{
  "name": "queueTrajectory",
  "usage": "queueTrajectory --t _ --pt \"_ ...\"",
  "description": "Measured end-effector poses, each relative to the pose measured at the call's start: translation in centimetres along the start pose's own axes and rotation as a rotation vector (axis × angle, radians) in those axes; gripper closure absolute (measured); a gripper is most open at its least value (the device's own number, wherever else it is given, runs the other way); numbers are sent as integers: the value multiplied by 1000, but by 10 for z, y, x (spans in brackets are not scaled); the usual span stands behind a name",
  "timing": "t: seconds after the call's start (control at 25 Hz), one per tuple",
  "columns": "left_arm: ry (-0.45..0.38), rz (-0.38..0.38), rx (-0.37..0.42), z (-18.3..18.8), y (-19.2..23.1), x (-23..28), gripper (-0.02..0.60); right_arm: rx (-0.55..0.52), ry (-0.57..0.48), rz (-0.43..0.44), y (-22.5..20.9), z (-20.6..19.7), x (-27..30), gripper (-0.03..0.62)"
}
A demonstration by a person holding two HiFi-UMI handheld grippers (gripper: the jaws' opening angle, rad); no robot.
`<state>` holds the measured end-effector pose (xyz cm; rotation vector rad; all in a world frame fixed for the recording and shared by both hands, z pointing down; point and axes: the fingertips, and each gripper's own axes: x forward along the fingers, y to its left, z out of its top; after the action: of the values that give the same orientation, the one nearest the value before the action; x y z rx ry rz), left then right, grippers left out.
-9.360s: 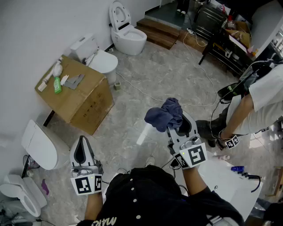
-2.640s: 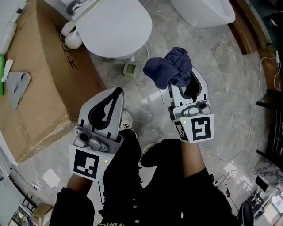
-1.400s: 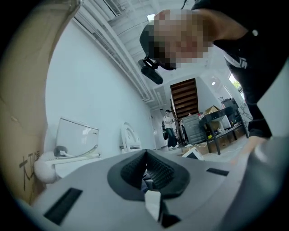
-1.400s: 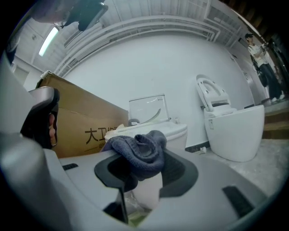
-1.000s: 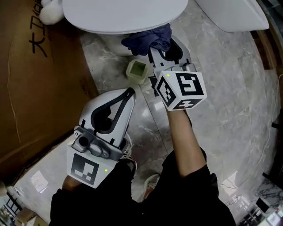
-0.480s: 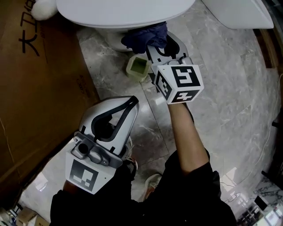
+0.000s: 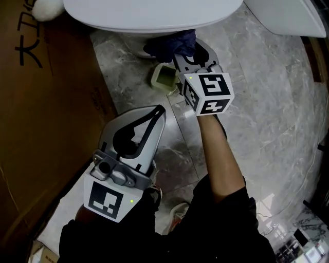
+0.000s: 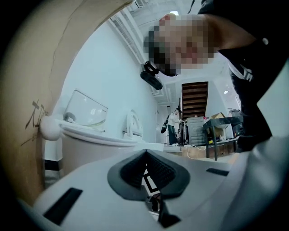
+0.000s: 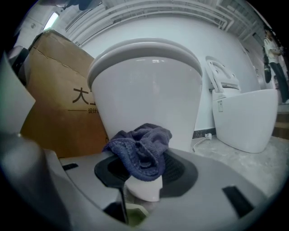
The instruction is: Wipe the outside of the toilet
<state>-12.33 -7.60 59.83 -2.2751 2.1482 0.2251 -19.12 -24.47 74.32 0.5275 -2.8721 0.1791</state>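
Note:
A white toilet [image 7: 149,13] fills the top of the head view; in the right gripper view its bowl [image 9: 149,90] stands close ahead. My right gripper [image 7: 186,51] is shut on a bunched dark blue cloth [image 7: 169,43] and holds it low against the front of the bowl, under the lid's rim. That cloth [image 9: 142,151] sits between the right gripper's [image 9: 144,169] jaws; I cannot tell whether it touches the porcelain. My left gripper [image 7: 160,109] hangs back over the floor, shut and empty. From the left gripper [image 8: 145,173], the toilet [image 8: 86,140] shows at the left.
A large cardboard box [image 7: 46,102] stands against the toilet's left side. A small green-filled cup [image 7: 164,79] sits on the marble floor beside my right gripper. A second white toilet [image 7: 288,15] stands at the upper right, and it shows again as a toilet [image 9: 244,117] in the right gripper view.
I came up to the toilet carrying the cloth and lowered it to the bowl's front. Over the last second the right gripper shifted slightly right; the left gripper drifted a little forward.

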Motion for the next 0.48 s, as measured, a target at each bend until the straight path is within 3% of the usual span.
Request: queueTrajectory --t 0.48 --pt "52 108 -32 -42 36 27 572 -3 84 11 -6 -48 21 427"
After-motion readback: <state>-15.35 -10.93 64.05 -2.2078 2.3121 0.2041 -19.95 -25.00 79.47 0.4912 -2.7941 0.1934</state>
